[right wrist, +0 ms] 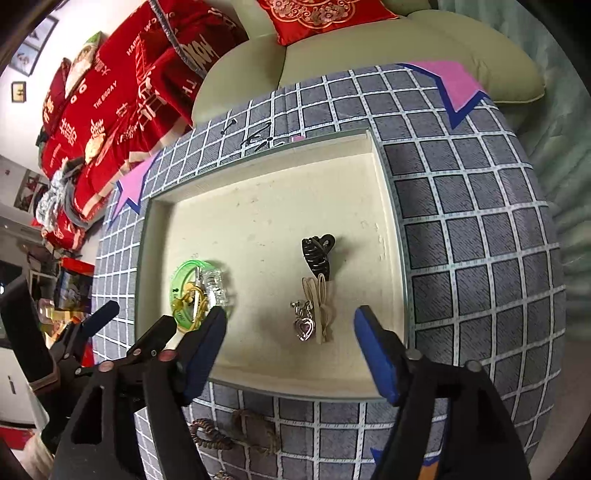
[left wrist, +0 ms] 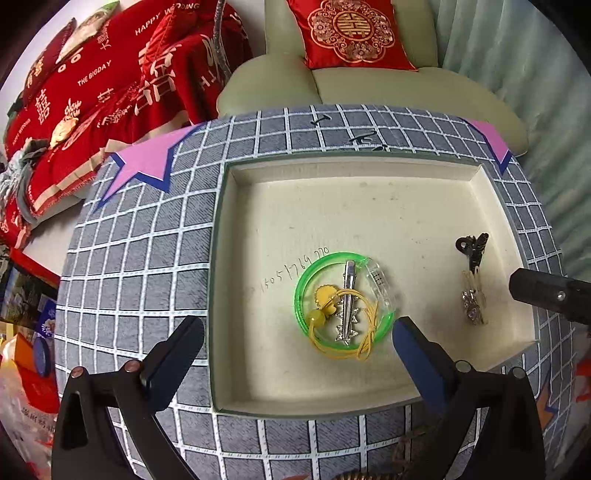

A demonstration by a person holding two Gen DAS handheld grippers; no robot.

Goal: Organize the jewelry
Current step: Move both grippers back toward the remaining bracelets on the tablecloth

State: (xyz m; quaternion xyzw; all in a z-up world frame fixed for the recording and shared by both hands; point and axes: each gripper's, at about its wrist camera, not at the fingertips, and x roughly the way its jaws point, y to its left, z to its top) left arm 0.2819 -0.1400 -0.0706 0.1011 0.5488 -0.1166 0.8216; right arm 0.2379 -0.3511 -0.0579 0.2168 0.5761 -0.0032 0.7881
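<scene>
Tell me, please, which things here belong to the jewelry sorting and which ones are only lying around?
Belong to the job:
- tray
- green bangle
- silver hair clip
- yellow cord
- black clip
- heart pendant
- beige hair ties
- brown hair ties, outside the tray

Just lying about:
- red cushion
- red blanket

A shallow tray (left wrist: 369, 402) sits on the tabletop (left wrist: 147, 258) before a sofa (left wrist: 354, 88), holding at its left a bangle (left wrist: 301, 295) ringing a hair clip (left wrist: 347, 295) and an elastic cord (left wrist: 364, 347), at its right a claw clip (right wrist: 317, 251) behind a heart pendant (right wrist: 304, 326)
</scene>
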